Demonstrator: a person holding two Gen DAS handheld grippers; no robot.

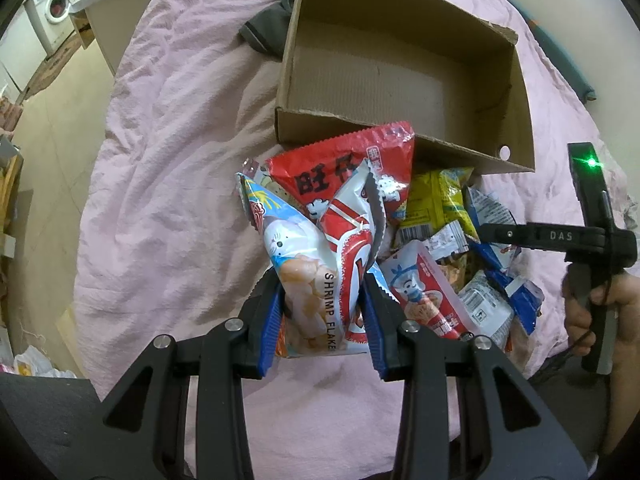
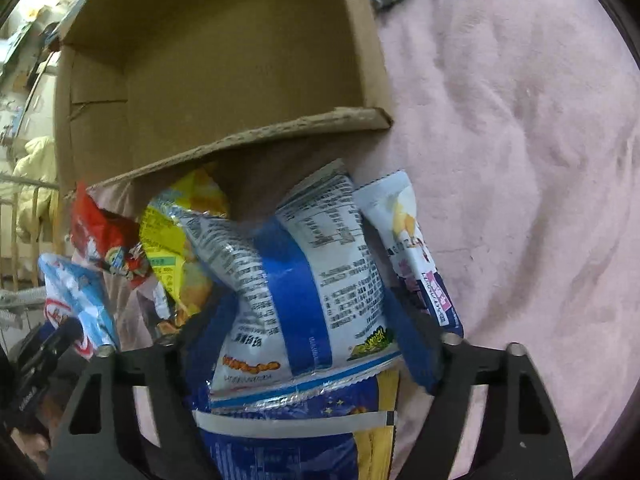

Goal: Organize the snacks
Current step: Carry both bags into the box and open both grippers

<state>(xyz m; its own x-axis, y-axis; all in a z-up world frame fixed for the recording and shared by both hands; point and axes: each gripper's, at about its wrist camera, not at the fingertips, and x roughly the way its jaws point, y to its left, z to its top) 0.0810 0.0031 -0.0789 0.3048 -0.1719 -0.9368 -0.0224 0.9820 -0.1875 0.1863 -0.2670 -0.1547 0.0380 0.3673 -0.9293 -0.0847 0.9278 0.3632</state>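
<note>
A person working two handheld tools is sorting a heap of snack packets into a cardboard box [image 1: 400,76] on a bed, and both tools are loading at once. The left tool [image 1: 324,316], narrowed to a modest gap, is pinching the shrimp flakes bag [image 1: 304,280] by its lower end, the bag standing up between the blue pads at 6 o'clock in the left wrist view, with a red packet [image 1: 348,168] leaning behind it. The right tool [image 2: 304,344], half closed, is pressing its pads against both sides of a blue-and-white packet [image 2: 296,296] at 6 o'clock in its own view, with a white packet [image 2: 412,240] lying just beside it at 4 o'clock. The rest of the pile, a yellow packet [image 1: 436,196] among it, is lying against the box's near wall. The box, sitting at 12 o'clock of the pile, is showing a bare floor, so the sorting is judged to be at its start. The next move is likely calling for lifting each bag clear of the pile, carrying it over the near wall and opening the pads above the box floor; slick, puffy film may slip. A rumpled pink bedsheet [image 1: 168,140] is covering the bed, a dark garment [image 1: 268,32] is lying by the box's far corner, and a washing machine [image 1: 56,8] is standing at 10 o'clock.
</note>
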